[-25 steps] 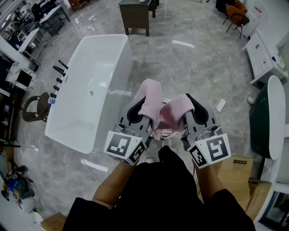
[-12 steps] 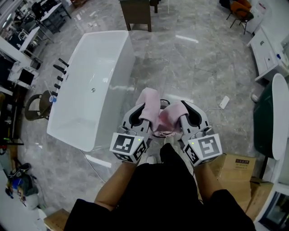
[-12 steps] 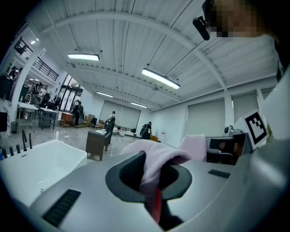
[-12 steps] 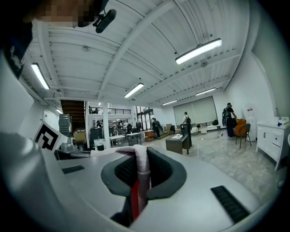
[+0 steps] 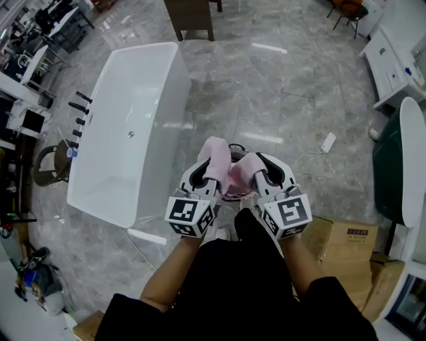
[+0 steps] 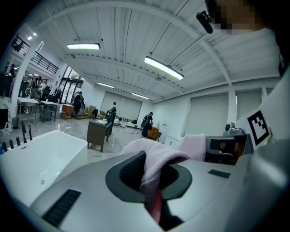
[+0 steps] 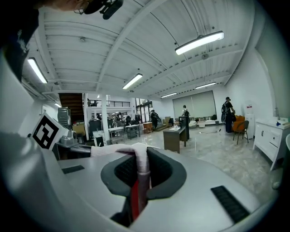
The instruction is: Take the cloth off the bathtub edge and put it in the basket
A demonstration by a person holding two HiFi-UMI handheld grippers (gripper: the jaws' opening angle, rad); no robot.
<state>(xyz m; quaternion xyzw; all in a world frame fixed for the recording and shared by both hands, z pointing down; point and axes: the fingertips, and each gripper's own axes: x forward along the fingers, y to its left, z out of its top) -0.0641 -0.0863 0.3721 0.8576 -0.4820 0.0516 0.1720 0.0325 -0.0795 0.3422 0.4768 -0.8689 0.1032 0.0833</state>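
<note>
Left tongs: clenched on the pink cloth. The cloth fills the gap between the two jaws and spills out over the top.
Right tongs: clenched on the same cloth. A thin fold of it is pinched between the jaws.
Cloth: up in the air, stretched in a bunch between the two tongs. It is off the bathtub and does not touch it. It hangs over the floor, to the right of the tub's near corner.
Basket: a round rim peeks out right under the cloth. Most of it is hidden, so I cannot be sure it is the basket.
Bathtub: white, long and empty, on the left side of the floor, with dark taps along its far left edge.
Box: brown cardboard, on the floor by the person's right arm.
Desk: dark, at the top edge, past the tub's far end.
</note>
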